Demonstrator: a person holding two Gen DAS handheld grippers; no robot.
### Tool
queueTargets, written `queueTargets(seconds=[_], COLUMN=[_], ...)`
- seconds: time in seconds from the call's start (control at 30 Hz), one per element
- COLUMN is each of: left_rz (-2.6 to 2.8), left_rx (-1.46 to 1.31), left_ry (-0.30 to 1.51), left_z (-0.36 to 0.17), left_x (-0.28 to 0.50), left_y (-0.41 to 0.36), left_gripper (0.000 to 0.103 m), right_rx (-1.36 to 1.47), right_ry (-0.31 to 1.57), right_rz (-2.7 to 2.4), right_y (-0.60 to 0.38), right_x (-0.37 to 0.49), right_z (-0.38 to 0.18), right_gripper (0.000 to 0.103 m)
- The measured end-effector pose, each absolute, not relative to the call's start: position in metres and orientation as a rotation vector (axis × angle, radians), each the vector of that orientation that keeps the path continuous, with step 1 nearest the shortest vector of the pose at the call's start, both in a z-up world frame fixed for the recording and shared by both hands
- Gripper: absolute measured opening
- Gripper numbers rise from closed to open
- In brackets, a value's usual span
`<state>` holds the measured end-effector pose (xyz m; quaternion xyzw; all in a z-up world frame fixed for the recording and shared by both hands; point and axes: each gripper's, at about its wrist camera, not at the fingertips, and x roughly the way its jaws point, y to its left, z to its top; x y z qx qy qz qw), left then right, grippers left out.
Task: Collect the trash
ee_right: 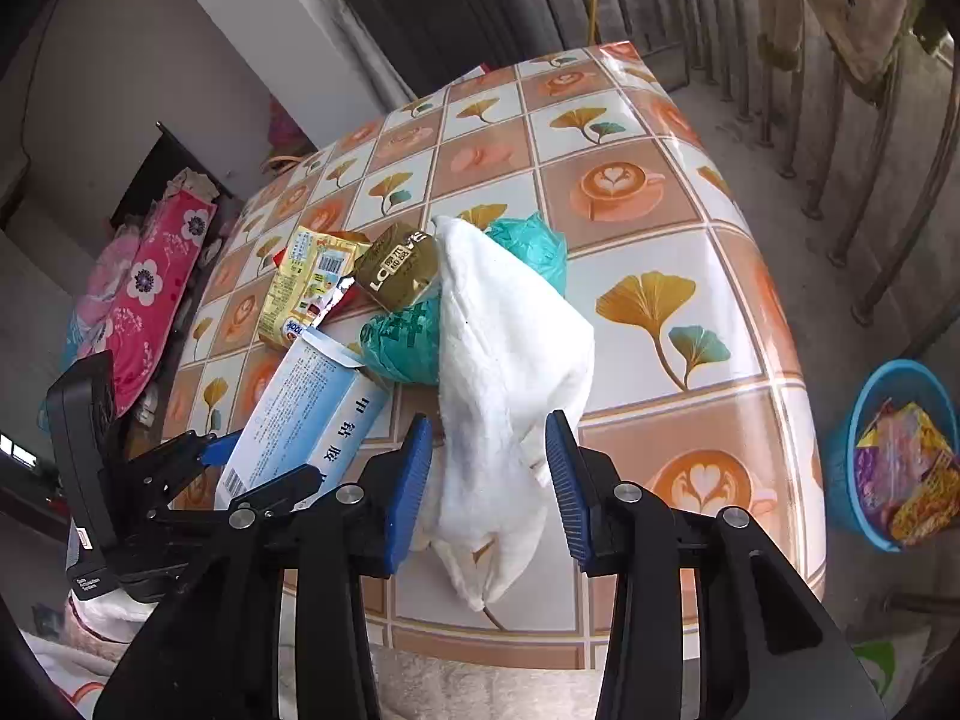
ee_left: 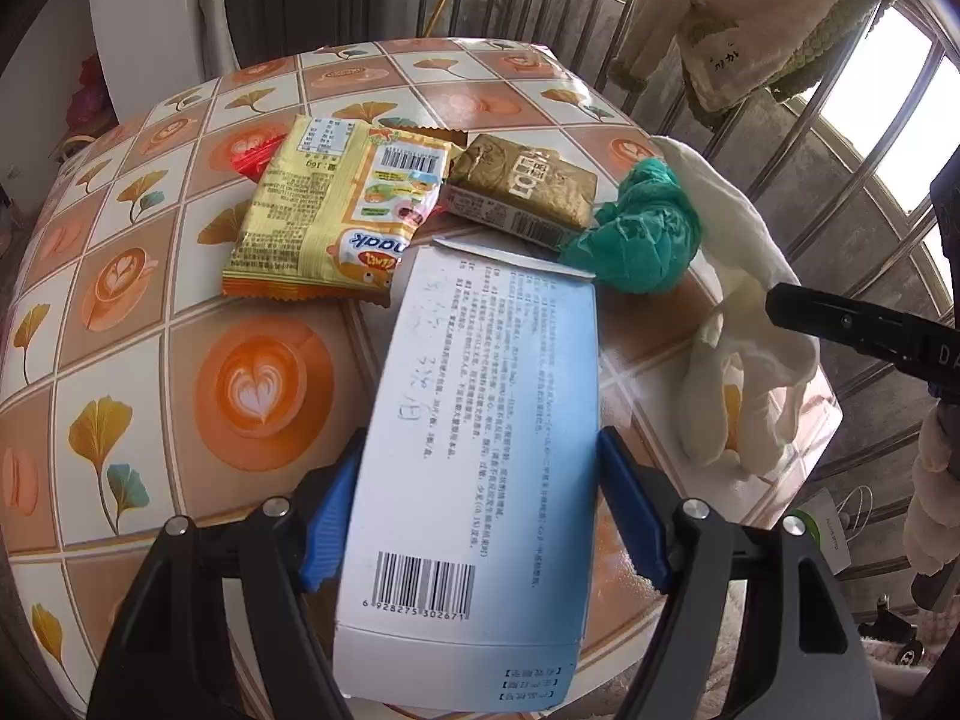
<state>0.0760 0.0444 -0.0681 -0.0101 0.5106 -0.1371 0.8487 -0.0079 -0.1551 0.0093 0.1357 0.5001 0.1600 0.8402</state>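
Observation:
My left gripper (ee_left: 480, 480) is shut on a white-and-blue medicine box (ee_left: 480, 420), held tilted over the table; the box also shows in the right wrist view (ee_right: 300, 420). My right gripper (ee_right: 489, 468) is open, its blue pads on either side of a white cloth (ee_right: 504, 372) that lies on the table. Behind them lie a yellow snack wrapper (ee_left: 324, 210), a gold crumpled carton (ee_left: 522, 192) and a crumpled green plastic bag (ee_left: 642, 234). A blue bin (ee_right: 888, 456) with wrappers in it stands on the floor to the right of the table.
The table (ee_right: 660, 210) has a tiled coffee-and-leaf cover. A metal railing (ee_left: 840, 120) with hanging cloth runs behind and to the right. A dark chair (ee_right: 450, 12) stands at the far side. A pink floral bundle (ee_right: 150, 300) lies left.

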Motion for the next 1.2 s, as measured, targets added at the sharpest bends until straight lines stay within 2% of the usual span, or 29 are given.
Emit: queueTargets(seconds=[0.47, 0.93, 1.2], left_rz=[-0.275, -0.284, -0.289], left_rx=[0.009, 0.024, 0.032], left_ry=[1.092, 1.084, 1.073], left_z=[-0.073, -0.073, -0.072], left_x=[0.076, 0.075, 0.073], left_y=[0.041, 0.039, 0.038], left_gripper=[0.072, 0.071, 0.071], right_rx=[0.317, 0.324, 0.341], right_ry=[1.070, 1.070, 1.063], right_rz=[0.319, 0.318, 0.310], right_y=[-0.161, -0.163, -0.167], right_x=[-0.007, -0.007, -0.008], right_z=[0.005, 0.006, 0.008], right_gripper=[0.025, 0.019, 0.011])
